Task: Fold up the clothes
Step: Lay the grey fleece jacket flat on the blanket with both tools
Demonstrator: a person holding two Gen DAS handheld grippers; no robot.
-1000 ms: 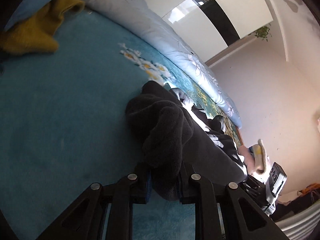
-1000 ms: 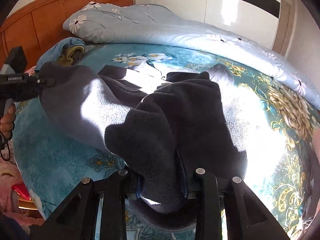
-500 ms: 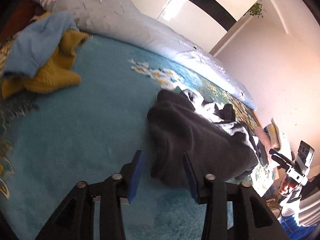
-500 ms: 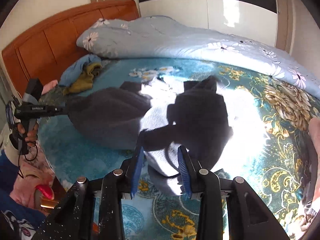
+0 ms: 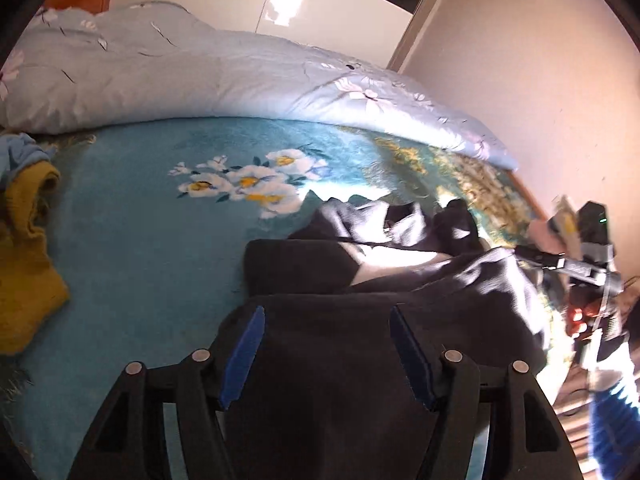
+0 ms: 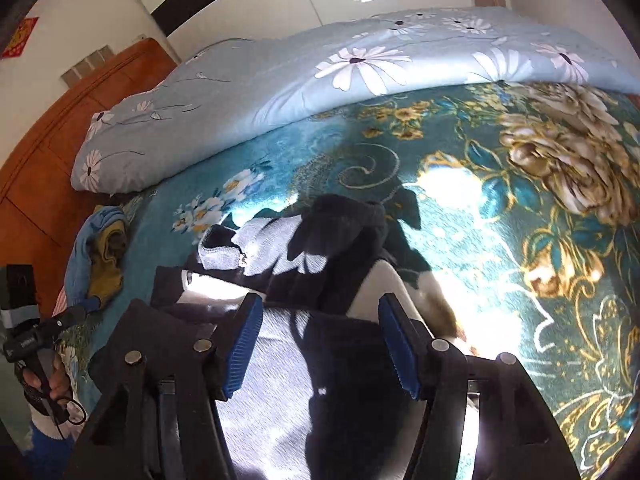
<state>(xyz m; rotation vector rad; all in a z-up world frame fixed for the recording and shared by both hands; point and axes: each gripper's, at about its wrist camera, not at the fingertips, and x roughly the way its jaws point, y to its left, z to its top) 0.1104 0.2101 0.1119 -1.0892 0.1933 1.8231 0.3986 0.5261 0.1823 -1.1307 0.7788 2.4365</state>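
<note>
Both tongs [image 5: 326, 354] [image 6: 320, 346] spread wide, holding nothing, dark grey fleece garment [image 5: 360, 272] rumpled, sun-streaked

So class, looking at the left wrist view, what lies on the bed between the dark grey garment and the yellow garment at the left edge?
Only bare teal blanket separates the dark grey garment from the yellow garment; its white flower print sits further back.

Dark grey fleece garment [image 5: 400, 280], teal floral blanket [image 5: 140, 220], pale-blue daisy quilt [image 6: 320, 76], mustard-yellow knit [image 5: 24, 248]
</note>
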